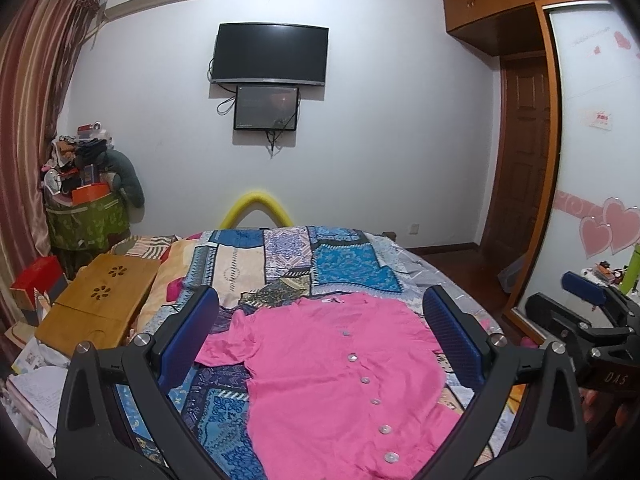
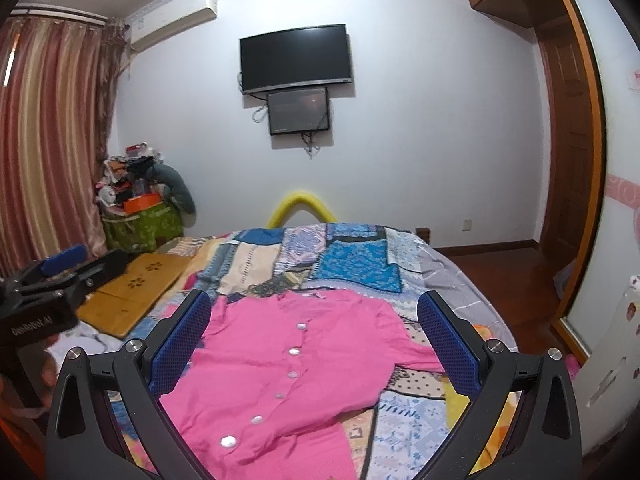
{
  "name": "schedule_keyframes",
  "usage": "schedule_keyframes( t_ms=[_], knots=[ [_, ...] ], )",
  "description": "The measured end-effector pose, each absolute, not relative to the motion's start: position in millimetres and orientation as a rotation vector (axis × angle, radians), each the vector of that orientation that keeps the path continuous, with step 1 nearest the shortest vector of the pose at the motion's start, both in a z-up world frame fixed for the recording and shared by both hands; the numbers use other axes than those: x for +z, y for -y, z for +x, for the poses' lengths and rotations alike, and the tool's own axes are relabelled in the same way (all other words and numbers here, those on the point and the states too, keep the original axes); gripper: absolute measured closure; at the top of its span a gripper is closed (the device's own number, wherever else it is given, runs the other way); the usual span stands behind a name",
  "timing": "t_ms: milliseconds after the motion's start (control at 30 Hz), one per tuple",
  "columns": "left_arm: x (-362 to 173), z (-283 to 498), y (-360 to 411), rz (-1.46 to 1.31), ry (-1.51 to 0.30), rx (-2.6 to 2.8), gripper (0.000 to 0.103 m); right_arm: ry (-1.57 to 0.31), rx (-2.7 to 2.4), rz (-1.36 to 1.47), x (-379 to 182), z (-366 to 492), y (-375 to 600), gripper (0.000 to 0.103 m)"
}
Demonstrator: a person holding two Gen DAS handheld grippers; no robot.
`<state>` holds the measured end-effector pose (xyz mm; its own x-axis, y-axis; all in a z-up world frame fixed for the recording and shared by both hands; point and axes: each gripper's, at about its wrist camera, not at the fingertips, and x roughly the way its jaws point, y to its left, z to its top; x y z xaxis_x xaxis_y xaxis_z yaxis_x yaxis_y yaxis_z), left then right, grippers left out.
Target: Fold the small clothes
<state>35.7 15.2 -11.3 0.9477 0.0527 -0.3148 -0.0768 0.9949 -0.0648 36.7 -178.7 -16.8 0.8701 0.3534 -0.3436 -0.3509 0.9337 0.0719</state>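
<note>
A small pink button-front cardigan [image 1: 340, 372] lies spread flat, buttons up, on the patchwork bedspread [image 1: 248, 264]. Its sleeves reach out to both sides. My left gripper [image 1: 320, 312] hovers above its lower half, open, with nothing between the blue pads [image 1: 188, 340]. In the right wrist view the same cardigan [image 2: 280, 364] lies under my right gripper [image 2: 314, 312], which is also open and holds nothing. The right gripper's body shows at the right edge of the left wrist view [image 1: 584, 312], and the left gripper's body at the left edge of the right wrist view [image 2: 52, 280].
A wooden lap tray [image 1: 100, 304] rests on the bed's left side. Paper and boxes [image 1: 32, 288] are piled left of it. A green basket of clutter [image 1: 84, 216] stands in the far left corner. A wardrobe with a sliding door [image 1: 592, 160] runs along the right.
</note>
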Motion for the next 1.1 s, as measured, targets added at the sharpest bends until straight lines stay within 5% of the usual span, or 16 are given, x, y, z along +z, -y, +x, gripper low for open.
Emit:
schedule_keyframes(
  t_ms=[500, 1100],
  knots=[
    [-65, 145, -94, -0.042, -0.49, 0.251, 0.0, -0.513, 0.223, -0.005, -49, 114, 213, 0.001],
    [-179, 263, -237, -0.225, -0.903, 0.36, 0.0, -0.607, 0.322, -0.075, -75, 215, 196, 0.001]
  ],
)
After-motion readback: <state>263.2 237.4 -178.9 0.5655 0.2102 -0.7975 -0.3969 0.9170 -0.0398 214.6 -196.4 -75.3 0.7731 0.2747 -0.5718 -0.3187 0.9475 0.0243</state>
